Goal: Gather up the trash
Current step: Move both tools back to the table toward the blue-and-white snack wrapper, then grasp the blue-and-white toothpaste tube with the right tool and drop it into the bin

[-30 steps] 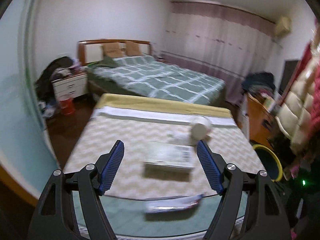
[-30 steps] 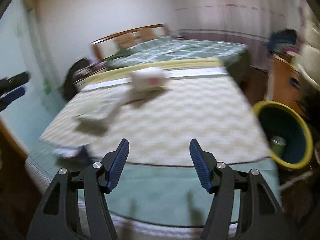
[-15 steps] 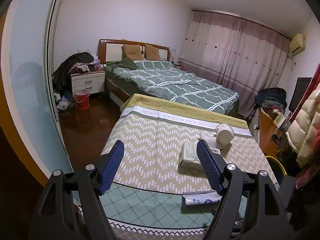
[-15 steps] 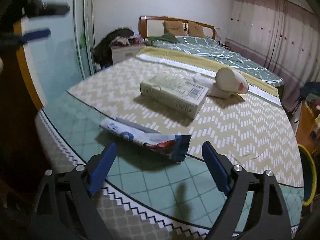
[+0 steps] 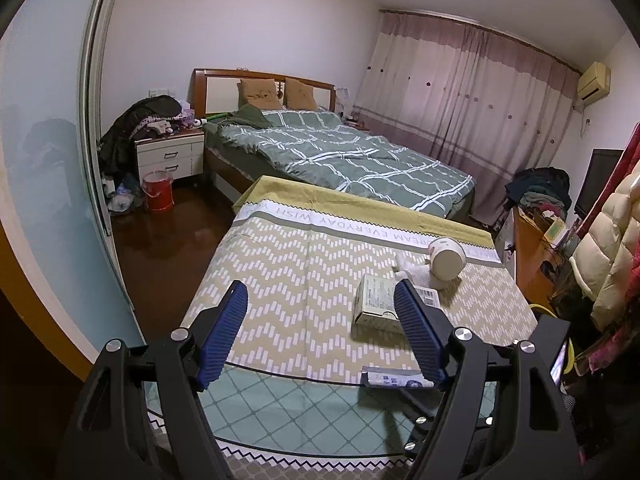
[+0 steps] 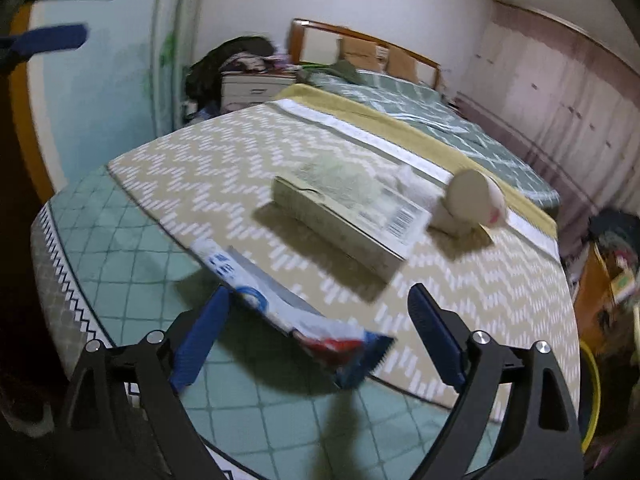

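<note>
Judged the task to be near its start, with nothing visibly collected.

Found the table [image 5: 280, 280], covered with a zigzag cloth, carrying all the trash that could be seen. Noticed only a part of the yellow rim of the bin [image 6: 591, 392], low at the right side of the table; could not tell what lay inside.

Saw the left gripper [image 5: 320, 286] about half open and empty, raised over the left part of the table, apart from every piece. Saw the right gripper [image 6: 320, 292] spread wide, having just been opening, and lowered toward the near edge of the table. Held nothing yet.

Counted four pieces waiting, by size:
- Cardboard box [image 6: 344, 216], lying flat in the middle of the cloth, barcode label up, untouched.
- Paper cup [image 6: 476, 198], lying on its side just beyond the box.
- Snack wrapper [image 6: 296, 316], blue, white and red, on the green part near the edge. Lay between the open fingers of the right gripper in its view, the left finger just beside it, no pad pressing on it.
- Crumpled white tissue [image 6: 412, 184], between the box and the cup, touching the cup as far as could be told.

Took the wrapper for the likely first pick. Left to do: closing on it, carrying it to the bin, then the same for the other three pieces.
</note>
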Demonstrator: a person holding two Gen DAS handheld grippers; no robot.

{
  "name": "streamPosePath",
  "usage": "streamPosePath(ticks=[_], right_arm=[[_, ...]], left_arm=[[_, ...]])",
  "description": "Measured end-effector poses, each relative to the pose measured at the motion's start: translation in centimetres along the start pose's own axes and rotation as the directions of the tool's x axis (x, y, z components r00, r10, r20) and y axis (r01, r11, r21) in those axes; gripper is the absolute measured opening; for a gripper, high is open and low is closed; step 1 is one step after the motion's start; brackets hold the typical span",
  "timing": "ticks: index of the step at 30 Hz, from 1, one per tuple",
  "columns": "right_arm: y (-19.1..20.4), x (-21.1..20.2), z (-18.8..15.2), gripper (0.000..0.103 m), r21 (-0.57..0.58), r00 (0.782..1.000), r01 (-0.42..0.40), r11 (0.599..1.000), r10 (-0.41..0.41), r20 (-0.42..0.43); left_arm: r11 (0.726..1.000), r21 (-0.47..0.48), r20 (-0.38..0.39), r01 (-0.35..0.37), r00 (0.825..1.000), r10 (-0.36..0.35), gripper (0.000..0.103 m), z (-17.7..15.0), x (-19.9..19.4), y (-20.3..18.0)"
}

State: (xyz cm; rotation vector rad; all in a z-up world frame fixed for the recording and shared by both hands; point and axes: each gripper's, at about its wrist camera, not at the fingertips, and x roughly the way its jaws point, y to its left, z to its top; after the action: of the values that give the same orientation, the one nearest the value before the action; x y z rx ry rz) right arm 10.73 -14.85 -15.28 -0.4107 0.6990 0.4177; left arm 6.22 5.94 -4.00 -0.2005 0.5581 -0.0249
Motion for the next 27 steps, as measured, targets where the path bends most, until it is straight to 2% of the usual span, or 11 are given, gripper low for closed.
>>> streamPosePath(ticks=[1, 3, 5, 12, 13, 21, 25, 27], right_arm=[[0.1, 0.2, 0.0, 0.085, -0.014, 1.000, -0.018, 1.000, 0.018, -0.008], [0.1, 0.7, 0.0, 0.071, -0.021, 0.998, -0.057, 0.998, 0.056, -0.041], [-0.2, 1.1, -0.1, 0.047, -0.001, 0.996, -0.060, 0.998, 0.060, -0.063], [-2.9, 0.9, -0.5, 0.017, 0.124, 0.992, -0.094, 0.988, 0.104, -0.070], [-3.4, 0.9, -0.7, 0.009, 0.149, 0.989, -0.111, 0.983, 0.123, -0.076], [-6.4, -0.5, -2.9, 0.009, 0.312, 0.969, -0.222, 0.924, 0.244, -0.034], [-7.7, -1.7, -3.8, 0.009, 0.363, 0.962, -0.252, 0.897, 0.271, -0.003], [-8.8, -2.6, -4.2, 0.009, 0.388, 0.967, -0.242, 0.889, 0.256, 0.018]], left_arm=[[1.000, 0.001, -0.001, 0.000, 1.000, 0.000, 0.075, 0.0, 0.0, 0.0], [1.000, 0.001, -0.004, -0.001, 1.000, 0.001, 0.076, 0.0, 0.2, 0.0], [1.000, 0.000, -0.006, 0.000, 1.000, 0.000, 0.076, -0.1, 0.3, 0.0], [1.000, 0.003, -0.021, 0.009, 1.000, -0.009, 0.076, -0.3, 1.0, -0.4], [1.000, 0.005, -0.022, 0.011, 1.000, -0.011, 0.076, -0.4, 1.1, -0.6], [1.000, 0.021, -0.046, 0.023, 0.999, -0.022, 0.076, -0.9, 2.1, -1.7], [0.999, 0.033, -0.060, 0.033, 0.998, -0.031, 0.076, -1.1, 2.7, -2.4], [0.998, 0.040, -0.067, 0.041, 0.997, -0.039, 0.076, -1.2, 3.2, -3.0]])
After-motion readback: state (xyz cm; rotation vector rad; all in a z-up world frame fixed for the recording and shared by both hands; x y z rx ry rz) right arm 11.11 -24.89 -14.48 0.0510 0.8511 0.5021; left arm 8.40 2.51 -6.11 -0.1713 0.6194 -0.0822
